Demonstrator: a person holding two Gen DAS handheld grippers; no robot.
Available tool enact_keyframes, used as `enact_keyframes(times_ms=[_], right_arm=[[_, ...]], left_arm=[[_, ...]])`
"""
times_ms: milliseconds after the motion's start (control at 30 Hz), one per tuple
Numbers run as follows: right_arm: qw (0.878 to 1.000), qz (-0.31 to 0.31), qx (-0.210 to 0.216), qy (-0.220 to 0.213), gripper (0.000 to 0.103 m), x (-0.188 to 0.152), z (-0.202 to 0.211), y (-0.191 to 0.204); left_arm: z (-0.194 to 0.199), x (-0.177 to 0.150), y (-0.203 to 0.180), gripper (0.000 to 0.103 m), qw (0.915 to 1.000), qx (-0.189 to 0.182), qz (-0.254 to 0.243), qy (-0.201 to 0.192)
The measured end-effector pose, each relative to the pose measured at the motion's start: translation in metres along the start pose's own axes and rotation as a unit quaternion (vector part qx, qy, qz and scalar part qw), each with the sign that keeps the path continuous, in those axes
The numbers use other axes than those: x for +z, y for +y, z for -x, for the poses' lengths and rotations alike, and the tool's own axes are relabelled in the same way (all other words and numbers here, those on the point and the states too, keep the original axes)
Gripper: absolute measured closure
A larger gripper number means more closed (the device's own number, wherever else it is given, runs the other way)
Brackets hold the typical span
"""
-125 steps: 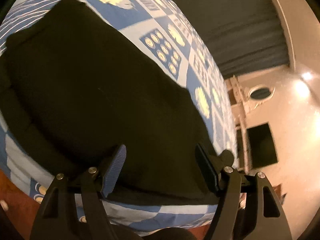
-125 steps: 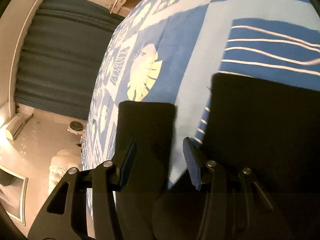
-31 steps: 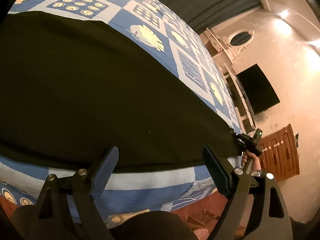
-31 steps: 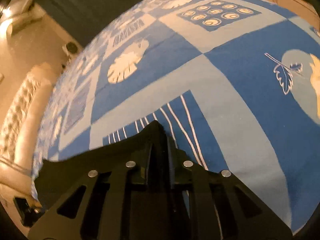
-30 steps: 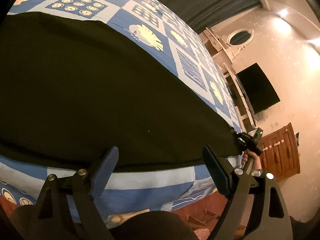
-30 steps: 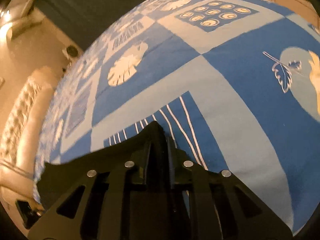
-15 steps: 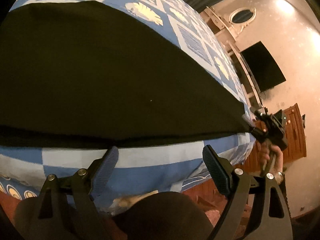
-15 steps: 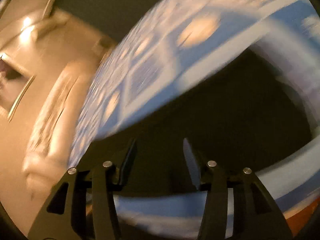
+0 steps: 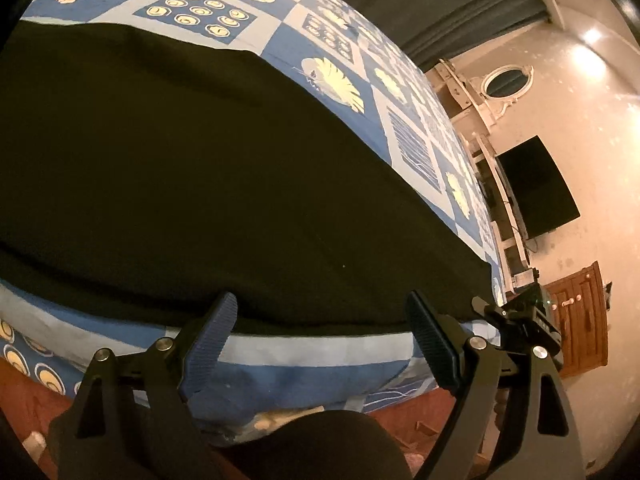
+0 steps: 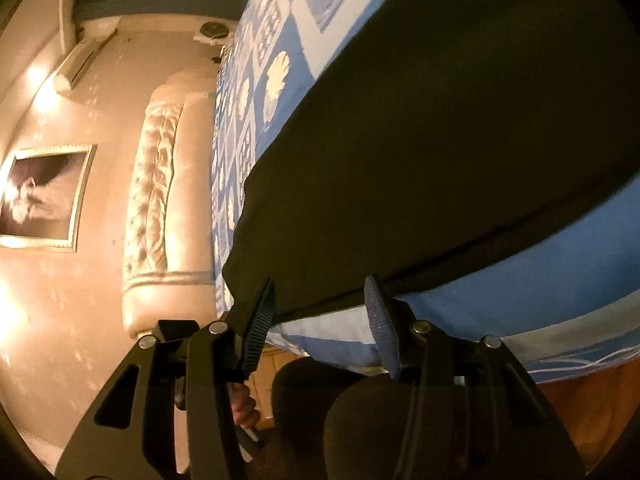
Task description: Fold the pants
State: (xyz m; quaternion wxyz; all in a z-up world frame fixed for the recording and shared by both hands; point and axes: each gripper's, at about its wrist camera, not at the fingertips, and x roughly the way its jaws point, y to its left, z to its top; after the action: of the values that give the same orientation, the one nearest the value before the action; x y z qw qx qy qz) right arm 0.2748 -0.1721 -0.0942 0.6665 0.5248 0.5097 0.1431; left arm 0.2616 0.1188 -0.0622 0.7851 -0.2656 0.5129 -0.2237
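Note:
The black pants (image 9: 200, 180) lie flat and lengthwise on the blue patterned bedspread (image 9: 320, 364). In the left wrist view my left gripper (image 9: 320, 308) stands open just short of the pants' near long edge, with nothing between its fingers. At the pants' right end my right gripper (image 9: 520, 320) shows small beside the bed corner. In the right wrist view the pants (image 10: 440, 140) fill the upper right. My right gripper (image 10: 319, 286) is open there, its fingertips at the near hem without pressing on it.
The bedspread (image 10: 560, 280) hangs over the near side of the bed. A tufted headboard (image 10: 156, 184) and a framed picture (image 10: 40, 196) are at one end, a dark screen (image 9: 536, 188) and a wooden cabinet (image 9: 580, 320) at the other. A dark-clad knee (image 9: 300, 440) is below the grippers.
The right gripper, shut on black fabric a second ago, has opened and swung round to the pants' near edge. The left gripper has shifted slightly along the near edge and stays open.

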Motion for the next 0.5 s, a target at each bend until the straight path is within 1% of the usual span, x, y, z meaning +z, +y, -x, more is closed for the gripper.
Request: enact_keyframes(times_ms=[67,133,200,367,400,433,500], right_arm=[[1.000,-0.018,0.001,-0.001,0.057,-0.005,-0.006,-0.007],[0.999,-0.033,0.000,-0.012,0.057,-0.005,-0.008,-0.014],[0.998,-0.053,0.016,-0.020,0.057,-0.004,-0.009,-0.021],[0.996,-0.079,0.032,-0.033,0.057,-0.003,-0.015,-0.032],[0.996,-0.076,0.028,-0.034,0.058,-0.002,-0.017,-0.032],[0.997,-0.067,0.019,-0.034,0.059,0.000,-0.018,-0.030],[0.997,-0.063,0.005,-0.038,0.071,-0.003,-0.022,-0.026]], left_arm=[[-0.002,0.001,0.001,0.018,1.0000,0.004,0.001,0.000],[-0.007,0.001,0.005,0.018,0.9999,0.008,0.010,0.008],[-0.008,0.001,0.008,0.018,0.9998,0.008,0.016,0.009],[-0.010,0.000,0.007,0.014,0.9999,0.008,0.006,0.007],[-0.011,-0.001,0.008,0.013,1.0000,0.006,0.003,0.006],[-0.012,-0.001,0.008,0.012,1.0000,0.005,0.000,0.007],[-0.013,0.000,0.006,0.012,0.9999,0.007,-0.007,0.010]])
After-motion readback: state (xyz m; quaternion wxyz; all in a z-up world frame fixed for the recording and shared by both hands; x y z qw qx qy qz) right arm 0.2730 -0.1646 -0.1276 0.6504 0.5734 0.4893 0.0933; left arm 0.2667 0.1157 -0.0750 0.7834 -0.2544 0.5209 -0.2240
